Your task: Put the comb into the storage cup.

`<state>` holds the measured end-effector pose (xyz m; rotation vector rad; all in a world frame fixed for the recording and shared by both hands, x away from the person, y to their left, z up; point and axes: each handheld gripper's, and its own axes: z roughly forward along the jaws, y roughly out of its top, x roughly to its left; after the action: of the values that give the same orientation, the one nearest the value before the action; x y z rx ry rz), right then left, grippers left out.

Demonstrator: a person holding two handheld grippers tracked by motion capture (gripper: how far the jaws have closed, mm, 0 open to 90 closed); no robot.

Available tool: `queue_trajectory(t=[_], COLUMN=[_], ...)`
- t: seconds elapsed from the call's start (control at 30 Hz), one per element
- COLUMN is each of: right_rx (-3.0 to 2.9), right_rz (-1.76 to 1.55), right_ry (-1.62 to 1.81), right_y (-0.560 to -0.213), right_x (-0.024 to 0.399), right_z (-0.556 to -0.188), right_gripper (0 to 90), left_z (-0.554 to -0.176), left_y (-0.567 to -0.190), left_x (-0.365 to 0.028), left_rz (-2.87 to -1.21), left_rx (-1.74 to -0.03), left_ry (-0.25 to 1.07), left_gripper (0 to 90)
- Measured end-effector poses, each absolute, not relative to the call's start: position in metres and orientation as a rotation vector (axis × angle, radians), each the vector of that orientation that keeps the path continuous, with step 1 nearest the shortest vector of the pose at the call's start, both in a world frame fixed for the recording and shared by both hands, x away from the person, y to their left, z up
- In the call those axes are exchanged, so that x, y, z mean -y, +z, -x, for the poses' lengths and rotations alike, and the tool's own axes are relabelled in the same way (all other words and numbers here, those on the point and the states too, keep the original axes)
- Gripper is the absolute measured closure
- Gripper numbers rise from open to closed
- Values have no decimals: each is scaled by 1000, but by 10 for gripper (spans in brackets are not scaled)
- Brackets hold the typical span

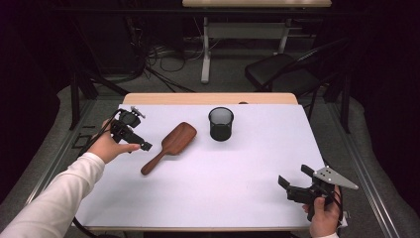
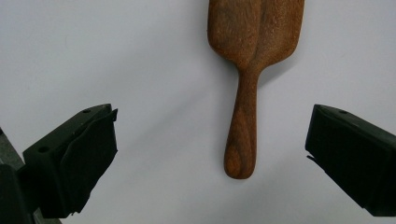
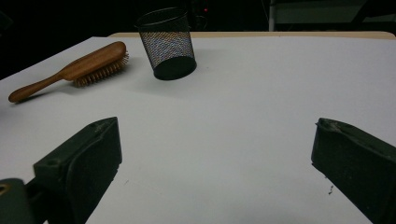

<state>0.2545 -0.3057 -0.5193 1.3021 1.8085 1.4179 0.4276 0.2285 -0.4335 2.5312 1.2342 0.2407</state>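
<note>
The hairbrush (image 1: 169, 148) is the reference item. It is wooden and lies flat on the white table (image 1: 233, 193) with its bristles facing down, as the right gripper view shows (image 3: 79, 69). Its paddle head points toward the far edge of the table; its handle points toward the near left.

Left gripper (image 1: 132, 139): held in the person's left hand (image 1: 110, 147), just to the left of the hairbrush handle and apart from it. Its jaws are spread wide and hold nothing. In the left gripper view the hairbrush (image 2: 247, 88) lies lengthwise between the two jaws, handle end nearest the camera, with white table surface visible on both sides of it. No contact between jaws and handle is visible.

Right gripper (image 1: 293, 181): held in the person's right hand (image 1: 324, 218), well apart from the hairbrush, at the near right corner of the table. Its jaws are likewise spread and empty, above bare table.

Mesh cup (image 1: 221, 124): black, upright, standing to the right of the hairbrush head and slightly beyond it. The two do not touch. In the right gripper view the cup (image 3: 167, 44) stands just right of the brush head.
</note>
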Motion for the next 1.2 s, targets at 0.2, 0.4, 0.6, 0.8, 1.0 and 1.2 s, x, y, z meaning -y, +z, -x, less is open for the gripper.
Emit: queue_trajectory(t=[0.2, 0.4, 0.6, 0.8, 1.0, 1.2], right_rx=[-1812, -1811, -1812, -1814, -1814, -1815], right_rz=[-1309, -1310, -1307, -1304, -1304, -1304], right_ry=[1420, 1420, 1425, 1422, 1423, 1422], right_y=[-519, -519, -520, -520, -520, -520], right_x=[306, 306, 305, 305, 306, 306], right_z=[-255, -254, -255, -255, -255, -255], right_gripper=[14, 14, 16, 16, 16, 16], left_z=[-430, -433, -434, -435, -435, -436], left_y=[-437, -443, -448, -452, -456, -461], left_x=[-225, -224, -218, -211, -206, -204], left_rz=[-2545, -2538, -2566, -2575, -2592, -2564], left_rx=[-1224, -1227, -1223, -1214, -1205, -1207], left_ry=[205, 210, 195, 182, 184, 146], left_gripper=[20, 20, 21, 21, 21, 29])
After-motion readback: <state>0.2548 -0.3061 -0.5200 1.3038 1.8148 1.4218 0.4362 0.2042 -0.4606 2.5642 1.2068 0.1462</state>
